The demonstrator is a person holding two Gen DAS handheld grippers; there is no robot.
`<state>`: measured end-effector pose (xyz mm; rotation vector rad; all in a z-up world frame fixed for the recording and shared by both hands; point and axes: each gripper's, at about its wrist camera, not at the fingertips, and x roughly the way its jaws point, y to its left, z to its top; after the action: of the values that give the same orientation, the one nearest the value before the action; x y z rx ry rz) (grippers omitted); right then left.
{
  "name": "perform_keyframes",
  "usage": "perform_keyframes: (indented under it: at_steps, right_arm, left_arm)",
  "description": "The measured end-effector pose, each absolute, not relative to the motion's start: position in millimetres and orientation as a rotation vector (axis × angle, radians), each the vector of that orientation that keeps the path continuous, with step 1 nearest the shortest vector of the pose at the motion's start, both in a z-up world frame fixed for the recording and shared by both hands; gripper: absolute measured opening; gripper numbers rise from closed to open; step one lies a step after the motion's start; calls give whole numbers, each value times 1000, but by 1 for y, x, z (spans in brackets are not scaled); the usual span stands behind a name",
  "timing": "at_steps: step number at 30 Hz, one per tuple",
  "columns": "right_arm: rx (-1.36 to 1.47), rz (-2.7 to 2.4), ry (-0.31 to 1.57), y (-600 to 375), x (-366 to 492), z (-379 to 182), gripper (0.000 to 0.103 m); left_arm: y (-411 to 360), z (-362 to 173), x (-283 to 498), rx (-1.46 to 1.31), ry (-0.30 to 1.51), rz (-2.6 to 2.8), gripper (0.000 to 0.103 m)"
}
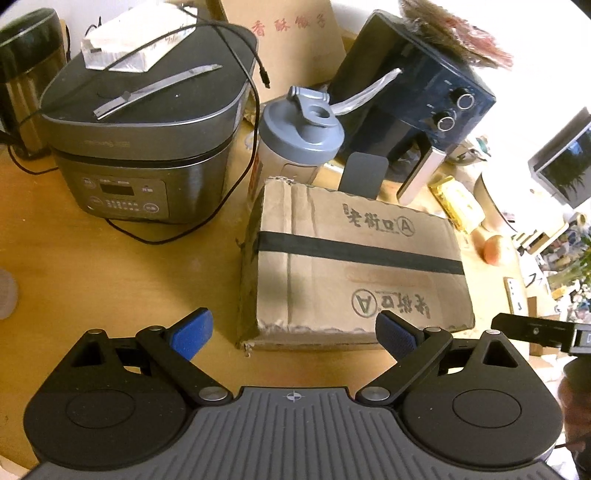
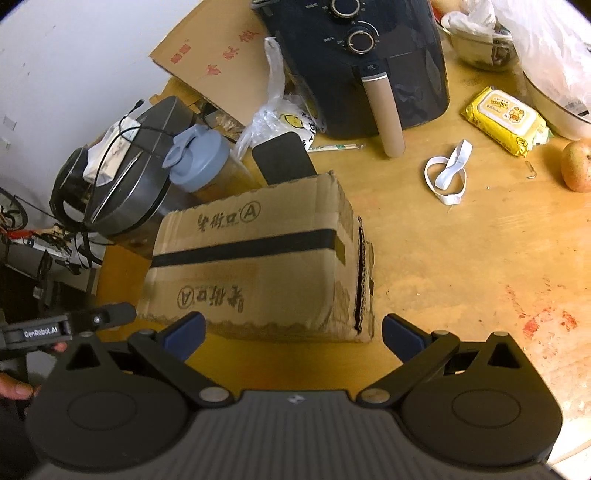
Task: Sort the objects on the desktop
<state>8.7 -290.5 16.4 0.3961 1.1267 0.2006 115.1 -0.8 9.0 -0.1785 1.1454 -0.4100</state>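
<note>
Much of the desk's far side is crowded and only partly readable: a dark flat object (image 1: pixel 363 173) stands behind the cardboard box (image 1: pixel 354 266), its lower part hidden by the box's rear edge, and what it is cannot be told. The shaker bottle (image 1: pixel 295 136) with a grey-blue flip lid shows only its upper half past the box corner, and the air fryer (image 1: pixel 413 92) is cut off at the top in the right wrist view. Printed characters on the flattened carton (image 1: pixel 291 33) propped against the wall are blurred. The rice cooker (image 1: pixel 144 147) carries a clear plastic piece, a metal strip and a black cable on its lid. The cardboard box lies flat on the wooden table (image 1: pixel 92 258), closed with a black tape band across its top; its long axis runs left to right across both views, parallel to that band, with one torn short end facing the right wrist camera's right side. The left gripper (image 1: pixel 293 332) hovers just short of the box's near edge, jaws spread wide and empty. The right gripper (image 2: pixel 293 334) does likewise, blue pads apart, nothing between them. To the right lie a yellow wet-wipes pack (image 2: pixel 504 120), a white elastic band (image 2: pixel 448 171) and an apple (image 2: pixel 577 166).
</note>
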Motion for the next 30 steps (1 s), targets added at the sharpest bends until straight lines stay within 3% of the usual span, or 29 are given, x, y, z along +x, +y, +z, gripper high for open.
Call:
perform_keyframes:
  at_steps: [17,30]
  right_arm:
    - [184,168,1035,-270,-60,23,103]
    - [54,114,1074,-259,-106,14,103]
  left_arm:
    - [-11,16,49,-126,1094,-339,97]
    - [-35,19,-7,-21,1059,-284,97]
